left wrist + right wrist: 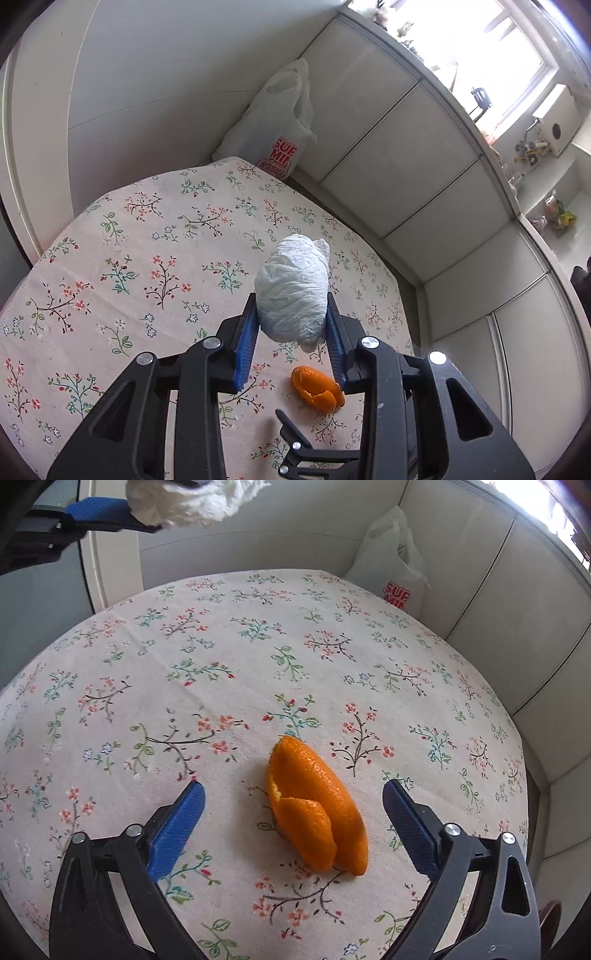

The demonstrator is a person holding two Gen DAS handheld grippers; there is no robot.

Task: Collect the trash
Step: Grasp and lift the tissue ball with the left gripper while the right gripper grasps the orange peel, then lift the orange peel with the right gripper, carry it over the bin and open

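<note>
My left gripper (291, 314) is shut on a crumpled white paper towel (293, 291), held up off the floral tablecloth (129, 258). The same wad (199, 502) shows at the top left of the right wrist view, with a blue pad (98, 511) against it. An orange peel (317, 805) lies on the cloth in the middle of the right wrist view. My right gripper (293, 788) stands open, its blue pads either side of the peel and not touching it. The peel (316, 387) also shows low in the left wrist view, with the tip of the right gripper (291, 432) beside it.
A white plastic bag (275, 118) with red print stands at the table's far corner against the wall; it is also in the right wrist view (395, 565). White cabinet panels (424, 166) run along the right side of the table. A counter with small items (554, 214) lies beyond.
</note>
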